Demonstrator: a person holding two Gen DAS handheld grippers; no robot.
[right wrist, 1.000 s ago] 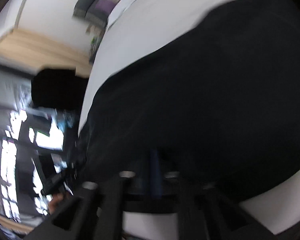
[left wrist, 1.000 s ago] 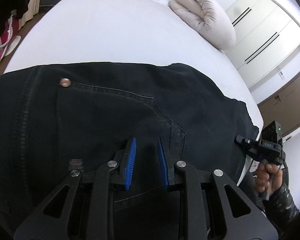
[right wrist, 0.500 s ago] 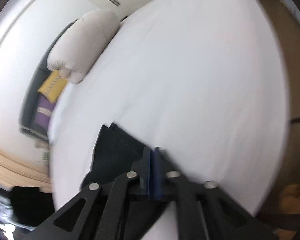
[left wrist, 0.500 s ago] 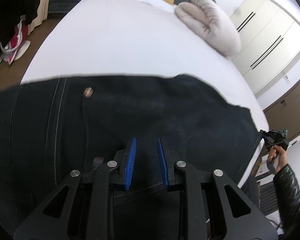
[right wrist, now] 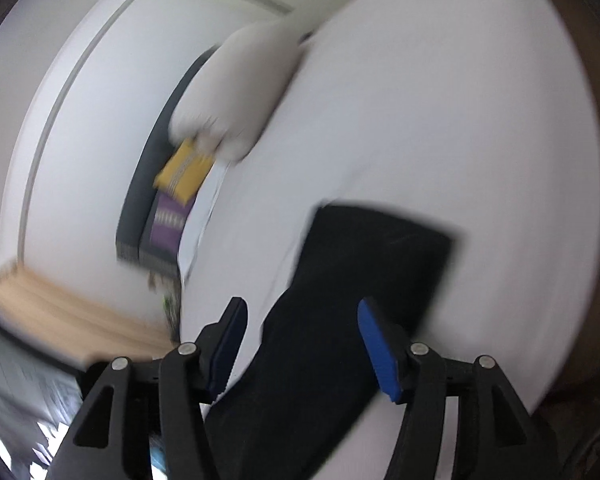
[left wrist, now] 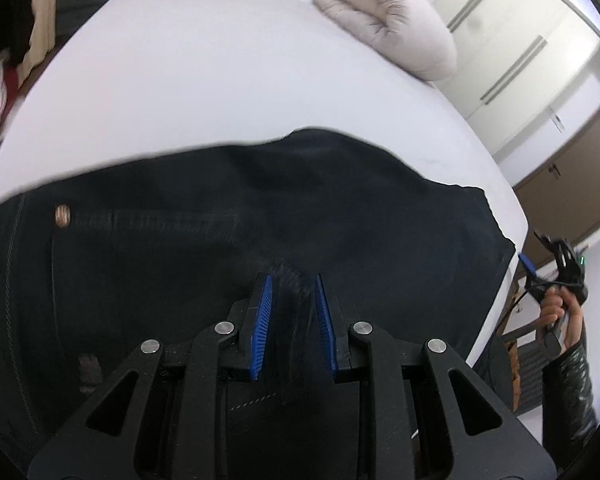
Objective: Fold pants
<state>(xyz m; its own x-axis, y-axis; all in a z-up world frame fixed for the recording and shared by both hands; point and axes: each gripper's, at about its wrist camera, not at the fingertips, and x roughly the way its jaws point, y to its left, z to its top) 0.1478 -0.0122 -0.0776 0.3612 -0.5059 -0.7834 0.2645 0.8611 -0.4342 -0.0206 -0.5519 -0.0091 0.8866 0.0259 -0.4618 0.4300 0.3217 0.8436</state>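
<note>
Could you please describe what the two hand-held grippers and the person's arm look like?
Each hand-held gripper, left and right, has black linkage arms with triangular cut-outs and silver pivot bolts, ending in blue ribbed pads. The left view shows the right hand in a shiny black sleeve, with a green light on its unit.

A wide white bed (left wrist: pixel 228 80) fills the room. A pale pillow (left wrist: pixel 388 28) lies at its head, white wardrobe doors (left wrist: pixel 512 52) just beyond, and a brown door (left wrist: pixel 576 184) further along.
</note>
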